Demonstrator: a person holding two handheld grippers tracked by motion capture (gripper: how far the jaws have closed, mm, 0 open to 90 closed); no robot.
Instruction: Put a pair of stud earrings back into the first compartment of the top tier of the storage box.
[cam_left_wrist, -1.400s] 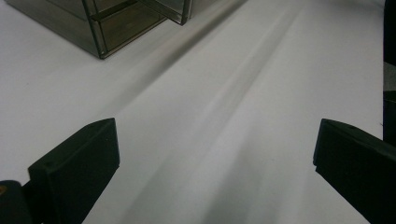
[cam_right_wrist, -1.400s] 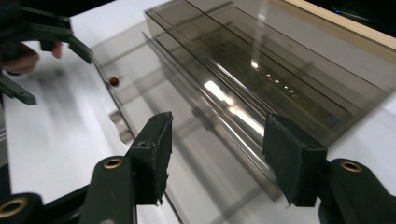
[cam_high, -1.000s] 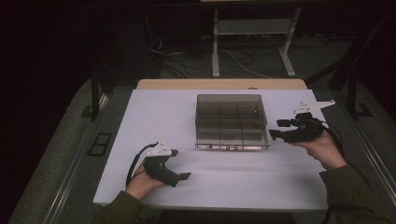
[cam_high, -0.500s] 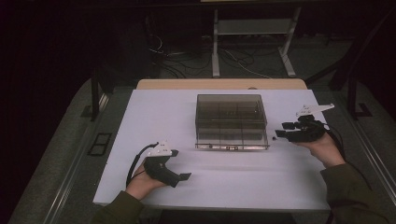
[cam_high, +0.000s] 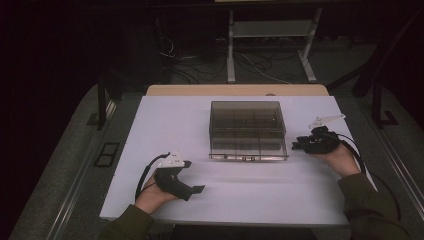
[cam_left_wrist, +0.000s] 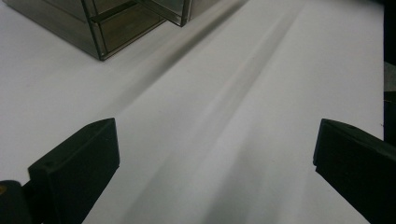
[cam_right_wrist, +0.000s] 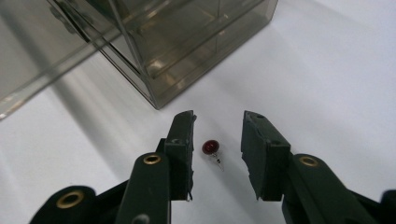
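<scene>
A small pin with a round, glossy dark-red head and a thin metal stem lies on the white table, just off the near right corner of the smoky clear compartment box. In the right gripper view its long axis runs from the red head down to the stem tip, slanting toward the camera and a little right. No writing can be read on it or on the box. The right claw has just been closing; its jaws stand narrow on either side of the pin, pads not yet touching it. The left claw rests near the table's near left, jaws spread wide with bare table between them
</scene>
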